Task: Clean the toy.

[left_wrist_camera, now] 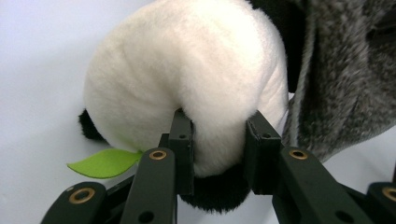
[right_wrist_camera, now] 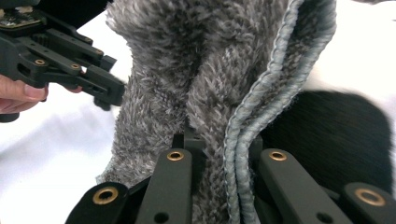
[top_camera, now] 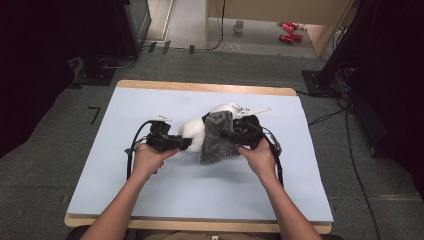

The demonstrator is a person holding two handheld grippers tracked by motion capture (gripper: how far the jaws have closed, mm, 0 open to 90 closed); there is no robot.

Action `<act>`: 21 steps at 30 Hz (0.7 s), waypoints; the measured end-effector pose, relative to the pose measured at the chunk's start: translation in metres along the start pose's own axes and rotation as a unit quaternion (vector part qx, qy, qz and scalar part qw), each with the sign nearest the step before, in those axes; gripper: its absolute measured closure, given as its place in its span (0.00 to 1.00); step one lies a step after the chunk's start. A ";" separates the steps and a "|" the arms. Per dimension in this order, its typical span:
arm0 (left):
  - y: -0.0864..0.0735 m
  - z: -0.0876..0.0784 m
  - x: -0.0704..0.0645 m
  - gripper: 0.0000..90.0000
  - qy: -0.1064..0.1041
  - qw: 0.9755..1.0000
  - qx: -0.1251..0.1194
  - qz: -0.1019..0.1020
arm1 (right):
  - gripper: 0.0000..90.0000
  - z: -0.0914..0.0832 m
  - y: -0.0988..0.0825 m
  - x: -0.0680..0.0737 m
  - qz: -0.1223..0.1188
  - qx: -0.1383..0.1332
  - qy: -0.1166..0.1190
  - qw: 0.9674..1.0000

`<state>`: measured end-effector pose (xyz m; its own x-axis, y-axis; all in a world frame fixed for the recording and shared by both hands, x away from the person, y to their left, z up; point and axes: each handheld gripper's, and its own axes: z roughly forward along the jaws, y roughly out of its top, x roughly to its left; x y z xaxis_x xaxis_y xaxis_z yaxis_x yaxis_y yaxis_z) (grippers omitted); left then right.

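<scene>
Table [top_camera: 150, 200]: grey cloth [top_camera: 218, 142] hides panda toy [top_camera: 192, 134] (partly)

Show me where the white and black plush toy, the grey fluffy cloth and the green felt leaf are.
white and black plush toy [left_wrist_camera: 187, 70]: left gripper view, white rounded body.
grey fluffy cloth [right_wrist_camera: 187, 65]: right gripper view, furry face above the claw.
green felt leaf [left_wrist_camera: 100, 163]: left gripper view, middle of the leaf.
</scene>
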<state>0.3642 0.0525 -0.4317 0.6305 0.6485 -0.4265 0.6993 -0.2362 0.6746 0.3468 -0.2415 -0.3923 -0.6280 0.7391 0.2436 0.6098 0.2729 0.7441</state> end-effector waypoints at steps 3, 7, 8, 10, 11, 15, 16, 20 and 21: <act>0.001 0.000 0.003 0.77 -0.003 1.000 -0.001 -0.007 | 0.89 -0.008 -0.001 -0.008 0.010 -0.008 -0.007 1.000; 0.001 -0.001 0.007 0.77 -0.006 1.000 -0.003 -0.014 | 0.89 -0.019 -0.003 -0.020 0.030 -0.017 -0.020 0.999; 0.001 -0.001 0.007 0.77 -0.006 1.000 -0.003 -0.014 | 0.89 -0.021 -0.004 -0.023 0.035 -0.018 -0.023 0.999; 0.001 -0.001 0.006 0.77 -0.003 1.000 -0.006 -0.012 | 0.89 -0.023 -0.007 -0.028 0.043 -0.020 -0.026 0.999; 0.001 -0.002 0.007 0.77 -0.003 1.000 -0.004 -0.013 | 0.89 -0.023 -0.009 -0.031 0.046 -0.021 -0.027 0.998; 0.001 -0.002 0.008 0.77 -0.006 1.000 -0.006 -0.018 | 0.89 -0.024 -0.017 -0.044 0.063 -0.025 -0.032 0.997; 0.001 -0.002 0.008 0.77 -0.007 1.000 -0.005 -0.017 | 0.89 -0.024 -0.019 -0.047 0.066 -0.025 -0.034 0.997; 0.003 -0.002 0.007 0.77 -0.002 1.000 -0.005 -0.014 | 0.89 -0.027 -0.027 -0.056 0.081 -0.027 -0.043 0.995; 0.002 -0.002 0.007 0.77 -0.001 1.000 -0.006 -0.015 | 0.89 -0.027 -0.028 -0.058 0.082 -0.028 -0.044 0.995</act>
<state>0.3696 0.0581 -0.4322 0.6098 0.6534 -0.4486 0.7143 -0.2077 0.6683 0.3527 -0.3086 -0.4104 -0.4759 0.8229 0.3104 0.6712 0.1118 0.7328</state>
